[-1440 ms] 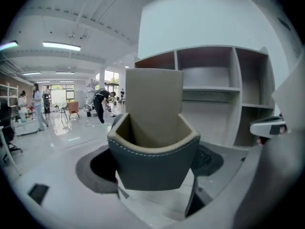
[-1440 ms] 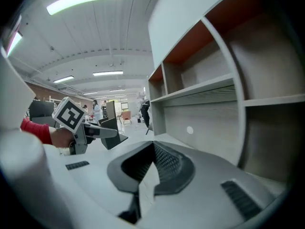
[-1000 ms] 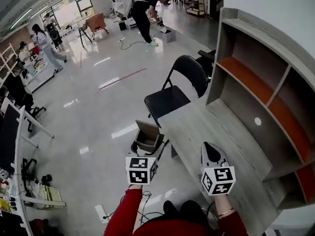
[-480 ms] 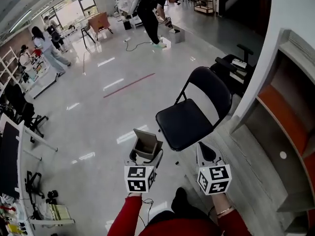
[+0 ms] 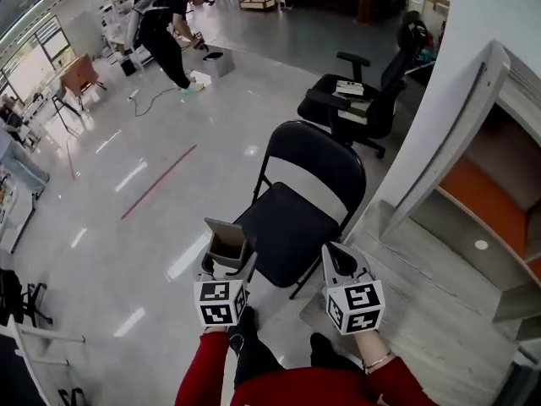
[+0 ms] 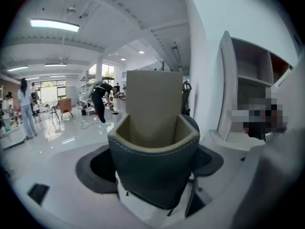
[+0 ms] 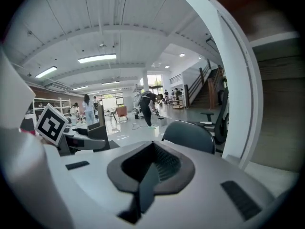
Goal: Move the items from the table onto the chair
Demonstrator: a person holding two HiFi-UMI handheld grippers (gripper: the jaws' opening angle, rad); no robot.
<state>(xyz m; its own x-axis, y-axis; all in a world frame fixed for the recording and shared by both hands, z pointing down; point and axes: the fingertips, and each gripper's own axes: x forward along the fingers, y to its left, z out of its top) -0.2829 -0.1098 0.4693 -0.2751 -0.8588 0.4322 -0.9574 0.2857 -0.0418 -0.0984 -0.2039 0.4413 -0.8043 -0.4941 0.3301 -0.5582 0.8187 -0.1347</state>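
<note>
Large bright hall with a glossy pale floor (image 5: pixel 127 184), people busy far behind. In the middle, a black folding chair (image 5: pixel 292 218), seat bare, backrest on the far side. Right of the chair, the grey wooden counter (image 5: pixel 439 311) and a shelf unit (image 5: pixel 490 201) with orange boards. Behind the chair, a dark office chair (image 5: pixel 363 100).

Just at the front-left edge of the chair seat, the left gripper (image 5: pixel 226 260), jaws pressed on a dark holder (image 5: pixel 228 242) with tan lining. Kept upright, open mouth up, probably so that can go down flat on its base. Seems not yet resting on the seat.

Near the front-right corner of the chair, the right gripper (image 5: pixel 342 265), jaws brought fully together with nothing between. Probably kept aside only, free for a next item.

Looks like the carrying step, close to its end: remains to bring the holder forward over the seat and lower it. Better toward the middle of the seat, since near the edge could tip off.
</note>
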